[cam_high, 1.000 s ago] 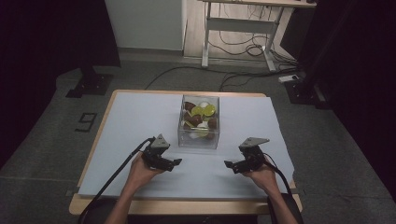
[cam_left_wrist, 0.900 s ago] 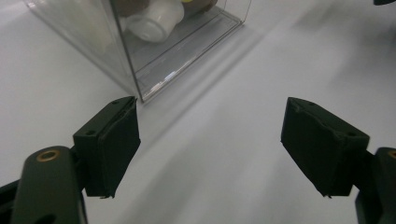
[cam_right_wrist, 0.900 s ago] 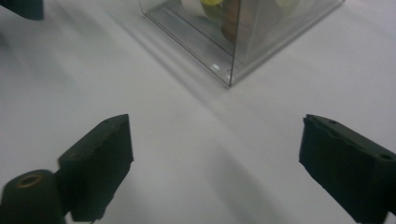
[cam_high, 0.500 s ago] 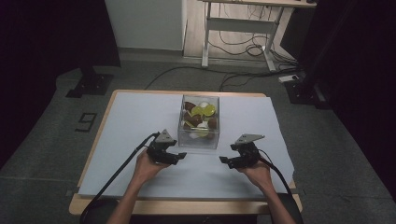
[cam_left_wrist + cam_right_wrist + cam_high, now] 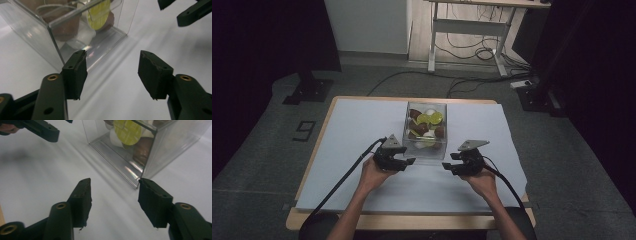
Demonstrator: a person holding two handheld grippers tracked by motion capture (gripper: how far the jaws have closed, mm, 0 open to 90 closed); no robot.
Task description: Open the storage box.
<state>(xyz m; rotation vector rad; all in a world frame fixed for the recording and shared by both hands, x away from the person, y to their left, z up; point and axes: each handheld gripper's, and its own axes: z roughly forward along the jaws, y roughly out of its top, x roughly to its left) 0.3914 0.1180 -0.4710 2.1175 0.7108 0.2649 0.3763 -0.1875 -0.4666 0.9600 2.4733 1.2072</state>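
Observation:
A clear plastic box (image 5: 425, 131) stands in the middle of the white-covered table (image 5: 352, 125). It holds several brown, yellow-green and white capsules (image 5: 428, 119). My left gripper (image 5: 408, 163) sits just off the box's near left corner, open, with nothing between its jaws. My right gripper (image 5: 448, 166) mirrors it off the near right corner, also open and empty. In the left gripper view the box corner (image 5: 56, 50) stands just beyond my left jaw, and the other gripper's jaws (image 5: 192, 12) show at the top right. The right gripper view has the box (image 5: 150, 150) ahead on the right.
The table's wooden edge (image 5: 412, 225) runs along the front. Black cables (image 5: 339, 187) trail from both grippers toward the person. Behind the table, on the floor, are a desk frame (image 5: 467, 40), loose cables and dark stand bases (image 5: 309, 90).
Both grippers have moved forward and inward toward the near corners of the box. Their jaws have stayed open.

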